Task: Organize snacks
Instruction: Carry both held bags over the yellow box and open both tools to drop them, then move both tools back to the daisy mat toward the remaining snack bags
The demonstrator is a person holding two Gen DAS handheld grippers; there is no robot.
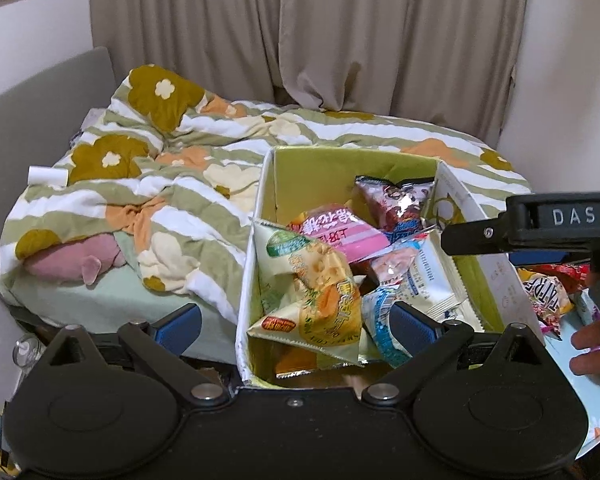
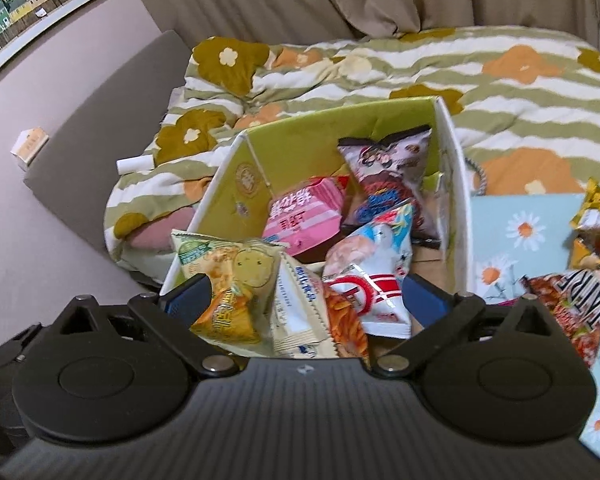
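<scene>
right wrist view: right gripper [image 2: 304, 300] hangs released over the snack-filled box [image 2: 456, 184]; left gripper [image 1: 296, 322] also gapes wide, grasping nothing.

This was a bedroom in a home. A bed [image 1: 100, 312] lay under a rumpled flowered duvet [image 1: 172, 184], with beige curtains [image 1: 300, 32] behind it, a padded headboard [image 2: 100, 120] and a framed picture [image 2: 32, 8] on the wall.
</scene>
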